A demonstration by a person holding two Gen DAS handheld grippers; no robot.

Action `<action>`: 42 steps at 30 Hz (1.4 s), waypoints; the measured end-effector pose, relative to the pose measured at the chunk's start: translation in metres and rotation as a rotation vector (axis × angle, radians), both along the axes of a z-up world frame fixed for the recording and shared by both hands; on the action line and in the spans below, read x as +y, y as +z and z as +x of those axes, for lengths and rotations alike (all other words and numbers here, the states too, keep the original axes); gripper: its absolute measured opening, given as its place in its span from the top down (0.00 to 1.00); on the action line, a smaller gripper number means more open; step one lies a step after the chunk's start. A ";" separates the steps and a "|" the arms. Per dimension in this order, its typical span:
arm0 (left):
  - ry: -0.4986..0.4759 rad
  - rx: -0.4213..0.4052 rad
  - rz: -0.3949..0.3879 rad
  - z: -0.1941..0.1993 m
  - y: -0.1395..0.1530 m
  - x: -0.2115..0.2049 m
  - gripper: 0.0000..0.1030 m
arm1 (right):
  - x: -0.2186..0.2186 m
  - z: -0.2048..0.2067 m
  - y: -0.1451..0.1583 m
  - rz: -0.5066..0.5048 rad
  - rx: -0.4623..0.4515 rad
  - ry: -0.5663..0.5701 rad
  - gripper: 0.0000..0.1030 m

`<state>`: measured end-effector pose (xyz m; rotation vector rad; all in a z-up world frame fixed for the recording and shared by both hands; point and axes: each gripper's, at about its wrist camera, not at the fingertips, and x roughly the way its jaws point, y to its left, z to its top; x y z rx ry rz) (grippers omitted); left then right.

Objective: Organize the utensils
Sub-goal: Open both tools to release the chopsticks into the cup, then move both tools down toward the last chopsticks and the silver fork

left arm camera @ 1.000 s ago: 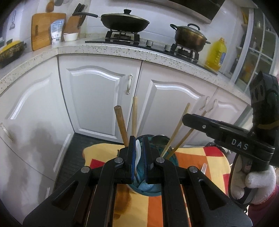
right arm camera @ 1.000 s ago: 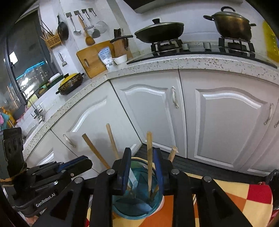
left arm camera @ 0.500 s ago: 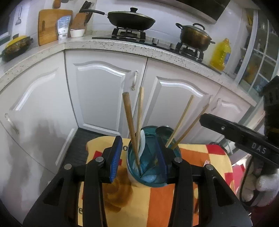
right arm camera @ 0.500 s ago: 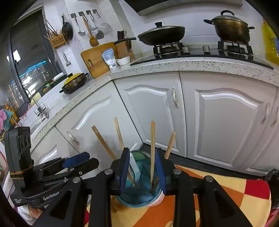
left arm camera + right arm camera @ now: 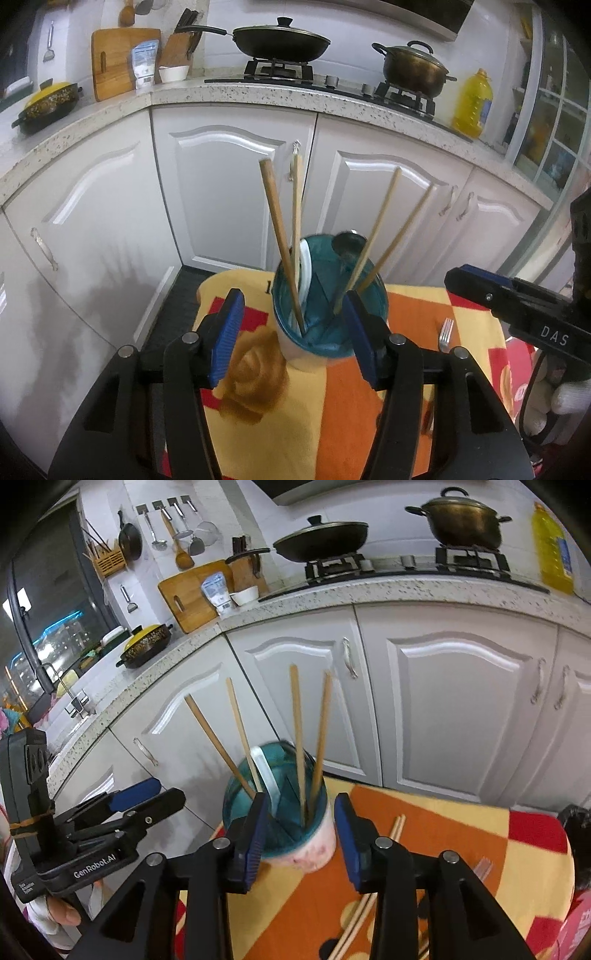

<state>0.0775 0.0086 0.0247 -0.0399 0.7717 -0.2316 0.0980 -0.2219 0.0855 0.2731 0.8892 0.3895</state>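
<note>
Four wooden sticks [image 5: 280,243] stand fanned out in the teal utensil holder [image 5: 328,332], and the left wrist view looks right down on it. The holder sits upright on the patterned cloth [image 5: 266,417] covering the small surface, in front of the white kitchen cabinets [image 5: 221,192]. A white spoon [image 5: 306,273] and a dark metal spoon [image 5: 349,243] lean inside too. The left claw [image 5: 293,336] has just been spreading, and its blue pads [image 5: 227,336] now stand wide, one either side of the holder, gripping nothing. A fork [image 5: 446,329] lies on the cloth just right of the holder. Off to the right, the right claw's black body comes in from the edge, a white-gloved hand [image 5: 569,398] on its handle.

Over to the right wrist view: same holder [image 5: 280,830], same sticks [image 5: 297,738], seen from the other side. The right claw [image 5: 301,834] has just been opening as well; its pads [image 5: 255,838] flank the holder with a gap on each side, so nothing is pinched. Two loose chopsticks [image 5: 395,827] rest flat on the cloth [image 5: 436,830] just right of the holder, running back under the claw. At far left the left claw [image 5: 147,794] shows with its jaws parted and empty.
</note>
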 end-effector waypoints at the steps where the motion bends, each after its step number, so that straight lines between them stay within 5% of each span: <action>1: -0.003 0.003 0.001 -0.003 -0.001 -0.002 0.47 | -0.003 -0.005 -0.003 -0.006 0.007 -0.004 0.66; 24: -0.156 0.195 -0.055 -0.049 -0.081 -0.053 0.47 | -0.084 -0.073 -0.107 -0.063 0.263 -0.160 0.65; 33: -0.224 0.274 -0.050 -0.039 -0.119 -0.084 0.47 | -0.119 -0.068 -0.147 -0.057 0.352 -0.234 0.65; 37: -0.246 0.298 -0.044 -0.030 -0.132 -0.098 0.58 | -0.124 -0.062 -0.154 -0.045 0.360 -0.234 0.69; 42: -0.264 0.320 -0.026 -0.021 -0.144 -0.116 0.60 | -0.126 -0.044 -0.158 -0.040 0.356 -0.242 0.69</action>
